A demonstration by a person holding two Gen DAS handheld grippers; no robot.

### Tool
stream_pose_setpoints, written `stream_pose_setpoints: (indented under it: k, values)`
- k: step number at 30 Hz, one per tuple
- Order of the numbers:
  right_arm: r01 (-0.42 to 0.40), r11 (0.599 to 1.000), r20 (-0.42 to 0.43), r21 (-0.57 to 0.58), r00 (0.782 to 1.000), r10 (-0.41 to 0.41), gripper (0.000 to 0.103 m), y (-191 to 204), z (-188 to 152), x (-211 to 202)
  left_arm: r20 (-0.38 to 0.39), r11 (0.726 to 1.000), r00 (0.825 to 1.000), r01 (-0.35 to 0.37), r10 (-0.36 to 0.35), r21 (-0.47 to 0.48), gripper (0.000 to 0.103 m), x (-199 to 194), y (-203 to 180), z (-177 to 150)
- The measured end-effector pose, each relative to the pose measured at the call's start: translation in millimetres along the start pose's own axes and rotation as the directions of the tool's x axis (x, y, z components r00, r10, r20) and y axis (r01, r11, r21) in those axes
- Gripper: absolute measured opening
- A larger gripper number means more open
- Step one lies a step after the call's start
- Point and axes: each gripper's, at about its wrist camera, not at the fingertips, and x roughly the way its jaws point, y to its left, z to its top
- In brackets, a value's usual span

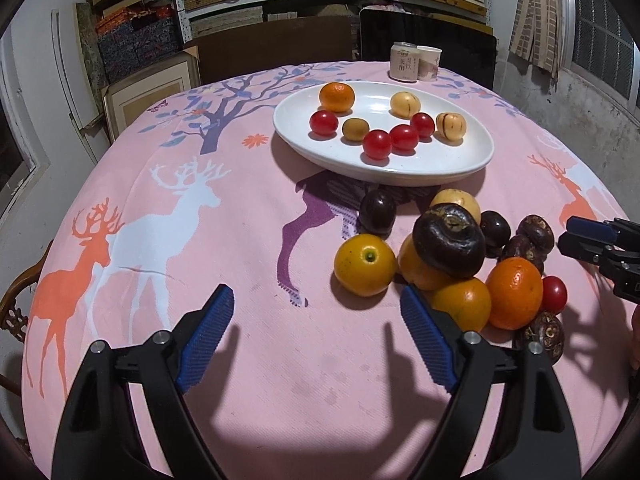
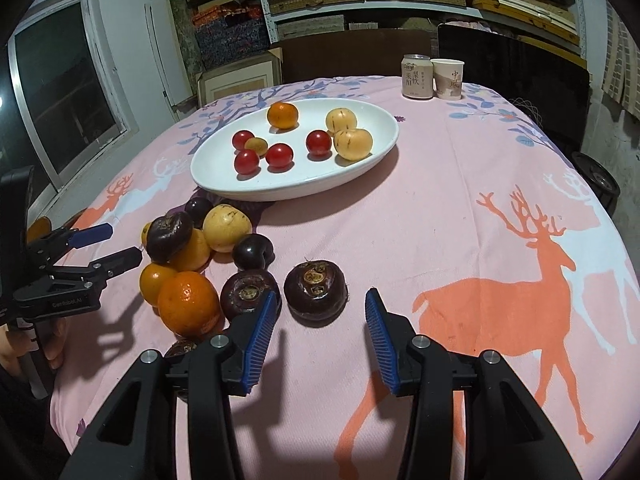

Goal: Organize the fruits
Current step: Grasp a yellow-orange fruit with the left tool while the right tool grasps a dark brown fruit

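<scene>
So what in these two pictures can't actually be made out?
- Water chestnut nearest the camera: right wrist view, mostly hidden behind the right hand-held gripper.
- Orange fruit in the pile: left wrist view, largely covered by the dark water chestnut lying on it.
- Can label: small print unreadable in both views.
- Person's hand: right wrist view, cut off by the left edge.

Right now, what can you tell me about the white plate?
The white plate is a glossy oval dish, ceramic by its look, sitting flat on the pink deer tablecloth beyond the loose fruit pile. It holds four cherry tomatoes, one orange, two pale striped fruits and a small brownish one. No gripper touches it.
</scene>
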Motion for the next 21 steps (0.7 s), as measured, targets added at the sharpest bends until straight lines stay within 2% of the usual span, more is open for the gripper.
stream_pose_setpoints:
  k: [4, 7, 10, 13, 21]
  values:
    - [0.031, 0.999, -0.035, -0.014, 0.999, -0.031, 0.047, 2.2, 6.4, 13.2, -0.006, 1.0, 1.0, 0.005, -0.005, -0.007, 0.083, 2.1, 0.9, -0.8]
    - [0.065, 0.996, -0.041, -0.062, 0.997, -0.068, 0.047, 10.1, 11.9, 21.4, -0.012, 1.0, 1.0, 0.008, -0.008, -0.013, 0.083, 4.1, 1.4, -1.2]
    - [0.093, 0.99, -0.085, -0.102, 0.991, -0.102, 0.046, 17.3, 13.4, 35.9, -0.015, 1.0, 1.0, 0.012, -0.012, -0.016, 0.083, 5.3, 2.0, -0.9]
    - [0.072, 0.996, -0.064, -0.054, 0.995, -0.076, 0.039, 11.2, 16.6, 34.8, -0.016, 1.0, 1.0, 0.01, -0.01, -0.014, 0.083, 6.3, 1.7, -0.7]
    - [0.041, 0.998, -0.002, 0.057, 0.999, -0.041, 0.039, -10.2, 13.5, 22.8, -0.038, 0.999, 0.999, -0.033, 0.035, 0.035, 0.083, 18.3, -11.6, 11.7]
